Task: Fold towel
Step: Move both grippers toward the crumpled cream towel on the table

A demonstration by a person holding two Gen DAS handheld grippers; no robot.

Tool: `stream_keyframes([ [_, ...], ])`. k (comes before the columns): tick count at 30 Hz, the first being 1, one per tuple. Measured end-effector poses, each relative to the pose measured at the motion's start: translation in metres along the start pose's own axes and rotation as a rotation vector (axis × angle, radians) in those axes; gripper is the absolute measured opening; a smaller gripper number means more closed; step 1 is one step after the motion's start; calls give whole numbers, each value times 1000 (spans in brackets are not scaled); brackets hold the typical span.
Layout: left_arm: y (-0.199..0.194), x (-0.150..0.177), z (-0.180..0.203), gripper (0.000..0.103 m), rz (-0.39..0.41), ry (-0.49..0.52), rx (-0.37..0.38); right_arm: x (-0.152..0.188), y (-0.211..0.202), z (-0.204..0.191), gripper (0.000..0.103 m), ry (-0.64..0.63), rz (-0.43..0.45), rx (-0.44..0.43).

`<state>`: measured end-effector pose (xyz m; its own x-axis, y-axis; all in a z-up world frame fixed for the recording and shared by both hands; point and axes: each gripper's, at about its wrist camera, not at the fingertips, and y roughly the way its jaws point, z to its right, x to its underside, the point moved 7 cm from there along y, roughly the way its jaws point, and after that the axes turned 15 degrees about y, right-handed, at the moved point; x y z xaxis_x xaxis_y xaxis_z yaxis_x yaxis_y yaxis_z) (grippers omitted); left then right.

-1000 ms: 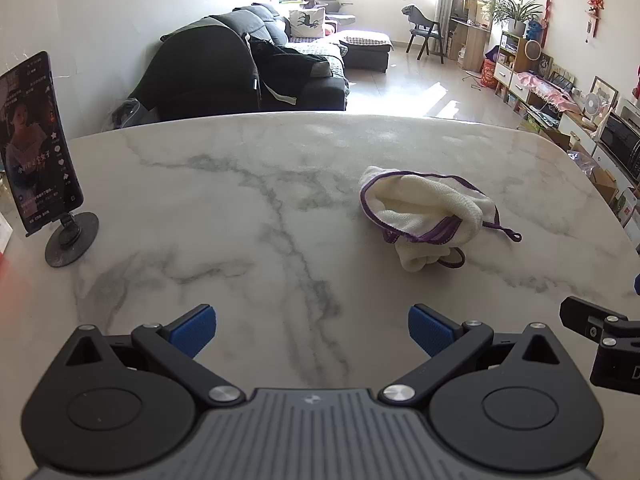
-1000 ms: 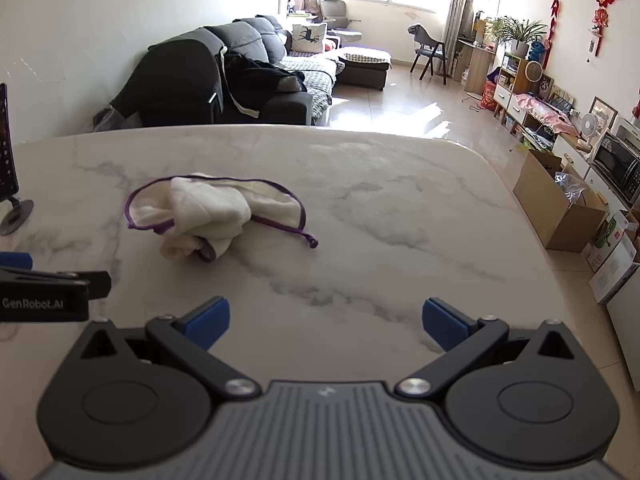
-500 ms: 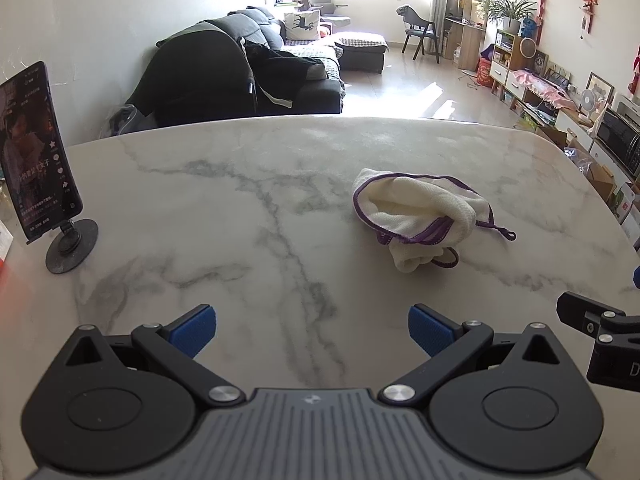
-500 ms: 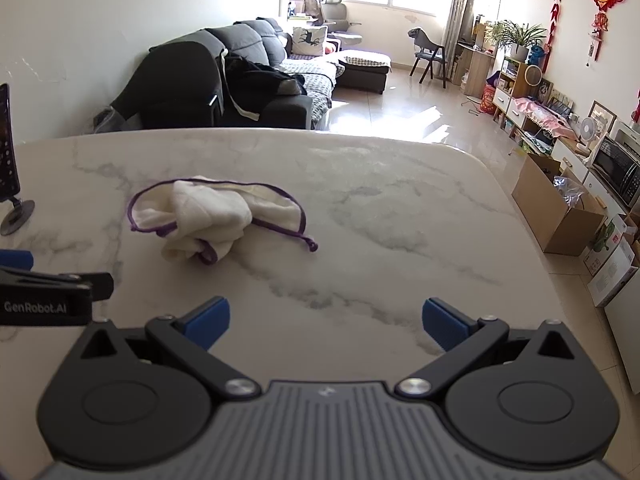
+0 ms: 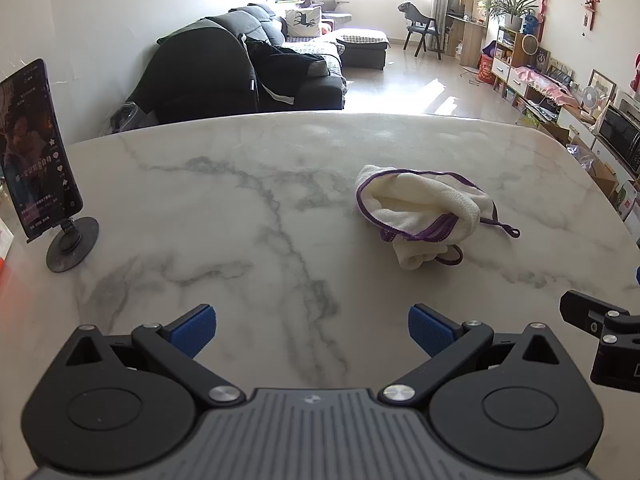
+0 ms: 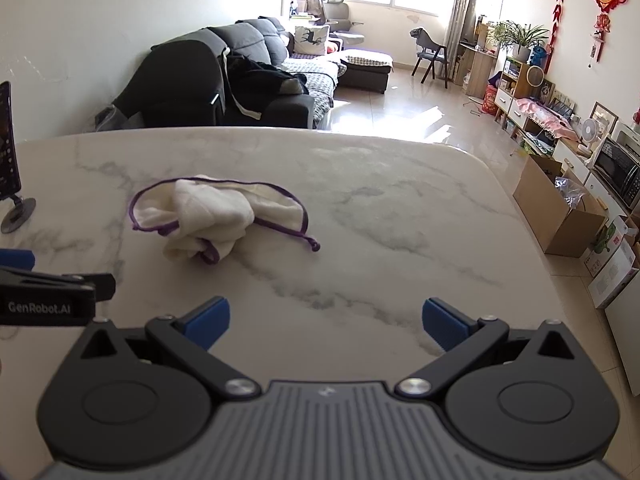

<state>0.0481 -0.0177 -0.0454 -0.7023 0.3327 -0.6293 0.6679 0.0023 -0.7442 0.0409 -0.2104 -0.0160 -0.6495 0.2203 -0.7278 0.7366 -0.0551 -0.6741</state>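
A cream towel with purple trim (image 5: 420, 212) lies crumpled on the white marble table (image 5: 240, 200), ahead and to the right of my left gripper (image 5: 312, 330). In the right wrist view the towel (image 6: 212, 216) lies ahead and to the left of my right gripper (image 6: 326, 322). A purple loop of the towel (image 6: 314, 246) trails off to its right. Both grippers are open and empty, hovering near the table's front, well short of the towel. The right gripper's finger (image 5: 596, 324) shows at the right edge of the left view.
A phone on a round stand (image 5: 36, 168) stands at the table's left edge. Beyond the table are a dark sofa (image 5: 240, 76), a chair (image 5: 420, 28) and shelves along the right wall. Cardboard boxes (image 6: 560, 216) sit on the floor to the table's right.
Both views have shifted slightly; the towel sits a little lower in the frames, so the grippers have edged forward. The towel itself has not moved. Both grippers stay open.
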Motion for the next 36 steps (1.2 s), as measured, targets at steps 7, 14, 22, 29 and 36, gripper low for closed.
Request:
stream_keyframes([
  [7, 3, -2, 0, 102, -6, 5, 1, -2, 1, -3, 103, -16, 4, 0],
  [14, 5, -5, -3, 102, -5, 4, -4, -7, 4, -7, 103, -25, 8, -5],
  [22, 7, -13, -7, 102, -1, 0, -17, -13, 7, -11, 103, -31, 10, -14],
  [29, 12, -17, -10, 102, -2, -1, -16, -16, 11, -13, 103, -28, 7, -20],
  [36, 17, -24, -12, 102, 10, 5, 11, -22, 15, -13, 103, -15, 9, -23],
])
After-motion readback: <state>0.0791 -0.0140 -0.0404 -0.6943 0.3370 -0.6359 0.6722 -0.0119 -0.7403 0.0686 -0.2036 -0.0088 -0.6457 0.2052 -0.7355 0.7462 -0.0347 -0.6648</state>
